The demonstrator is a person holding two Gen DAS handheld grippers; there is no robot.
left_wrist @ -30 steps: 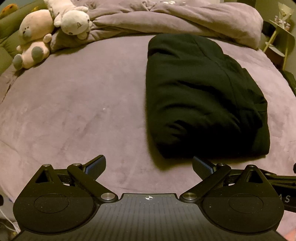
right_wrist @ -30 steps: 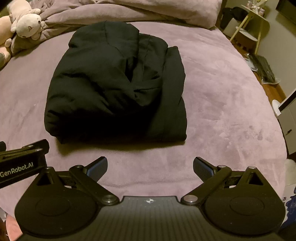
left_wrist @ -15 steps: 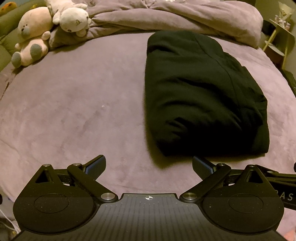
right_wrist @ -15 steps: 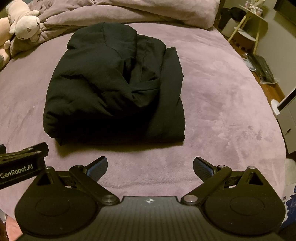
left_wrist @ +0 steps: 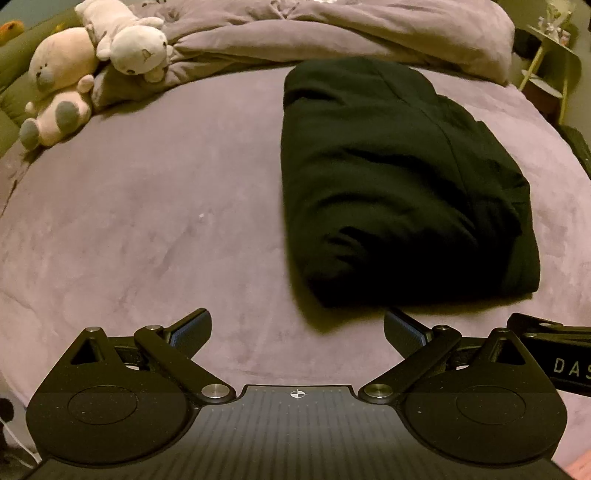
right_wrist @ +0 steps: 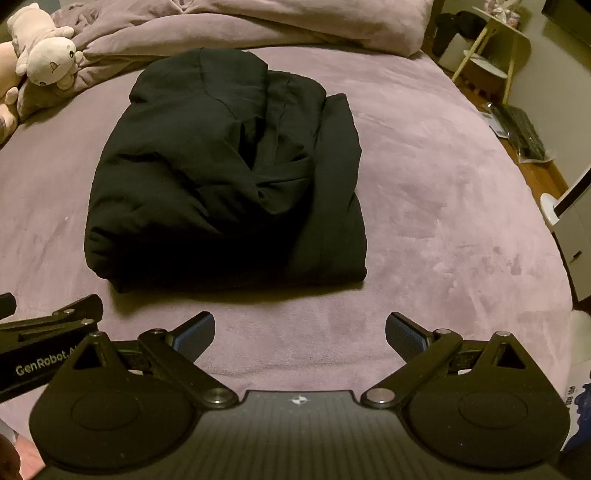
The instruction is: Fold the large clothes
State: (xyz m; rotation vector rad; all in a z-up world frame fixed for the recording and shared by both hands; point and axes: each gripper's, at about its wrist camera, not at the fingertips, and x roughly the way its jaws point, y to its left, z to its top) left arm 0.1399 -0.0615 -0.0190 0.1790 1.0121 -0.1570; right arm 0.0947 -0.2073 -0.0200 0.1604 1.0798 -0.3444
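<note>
Black bulky folded garment (left_wrist: 402, 184) sits in a compact rectangular bundle on the mauve plush bed cover (left_wrist: 147, 221), toward the pillow end, edges roughly squared, one layered flap on its right side. Compared with a second ago I see almost no change: bundle holds its shape and place, and both views have drifted only slightly. I read that as the folding being done, or nearly, with me just backing off. My left gripper (left_wrist: 297, 328) hovers low over bare cover just short of the bundle's near-left corner, jaws spread wide, nothing between them. My right gripper (right_wrist: 300, 332) sits level beside it, facing the near edge of the bundle, jaws equally wide apart and empty, not touching cloth. Both point forward along the bed. Two pale plush toys (left_wrist: 92, 70) lie at the far left by the rumpled mauve duvet (left_wrist: 351, 33).
</note>
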